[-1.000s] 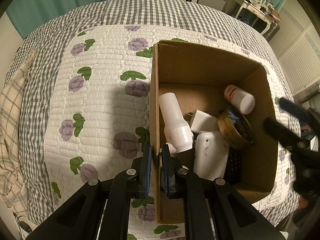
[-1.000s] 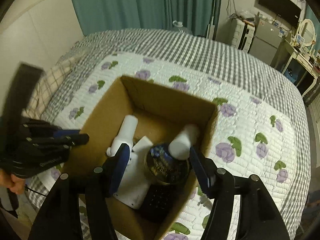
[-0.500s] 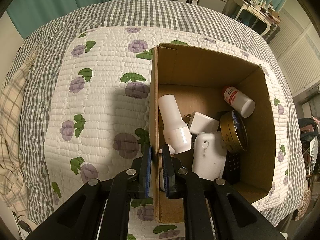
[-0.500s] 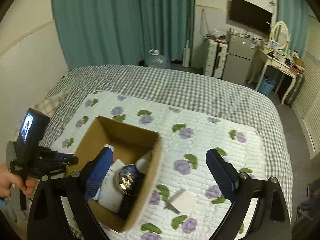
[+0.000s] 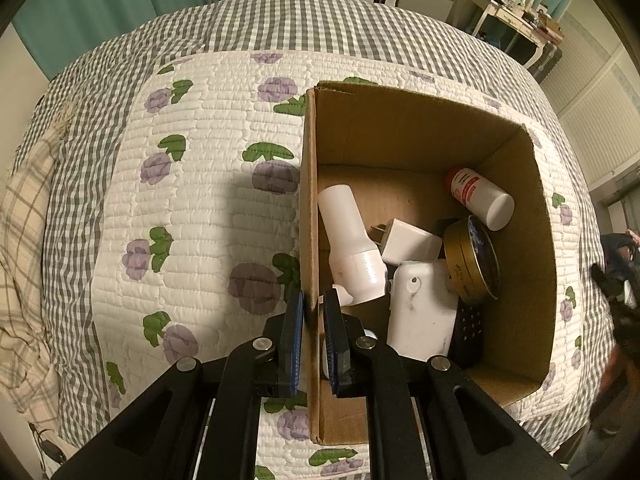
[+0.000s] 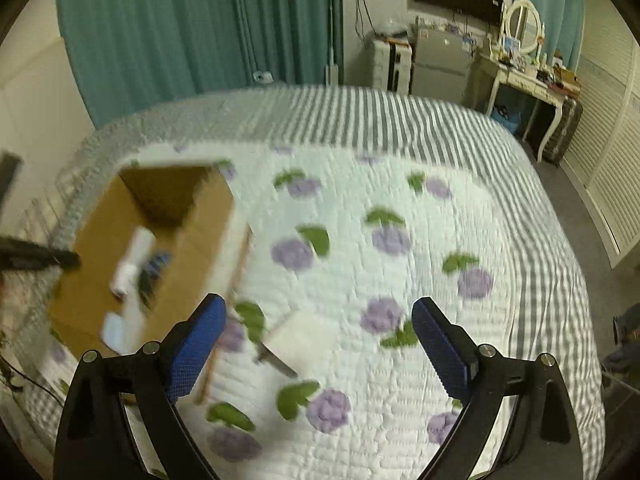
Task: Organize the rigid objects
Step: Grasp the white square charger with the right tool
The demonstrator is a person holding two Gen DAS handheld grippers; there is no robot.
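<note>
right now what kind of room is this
A bedroom, most likely: a bed under a floral quilt and a gingham cover, teal curtains, and a dressing table with a round mirror.

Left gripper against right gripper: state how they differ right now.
The left gripper has its jaws shut on the cardboard box wall; the right gripper has its jaws open with nothing between them. The left gripper sits at the box; the right gripper hangs over the floral quilt beside the box, above a white flat object. Both have blue pads on black fingers.
</note>
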